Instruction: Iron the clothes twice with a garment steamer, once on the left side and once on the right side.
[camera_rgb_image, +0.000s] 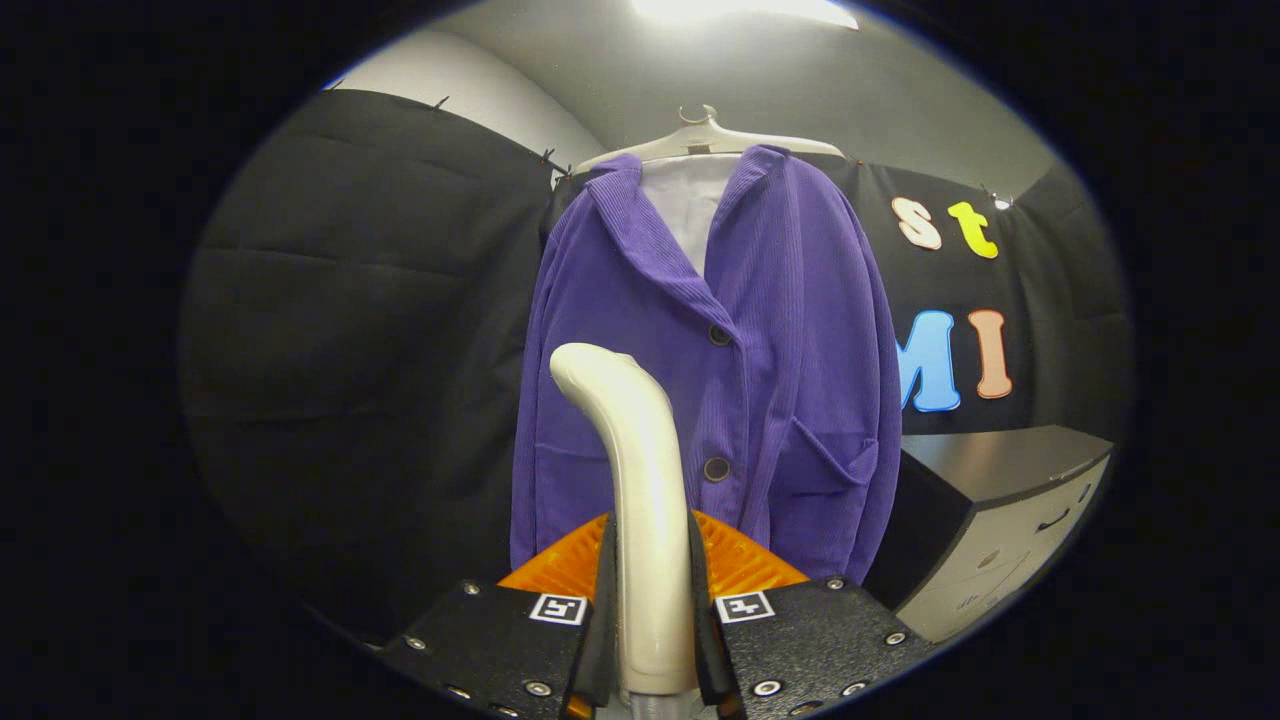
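Note:
A purple corduroy jacket hangs on a white hanger over a white shirt, against the black booth wall. My gripper is shut on the cream garment steamer. Both black fingers press the steamer's handle from either side. The steamer rises from between the fingers and its curved head bends to the left, in front of the jacket's left half near the lower button. Whether the head touches the cloth cannot be told.
A grey drawer cabinet stands to the right of the jacket, close to its right pocket. Black cloth wall runs behind and to the left. A ceiling light glows above the hanger.

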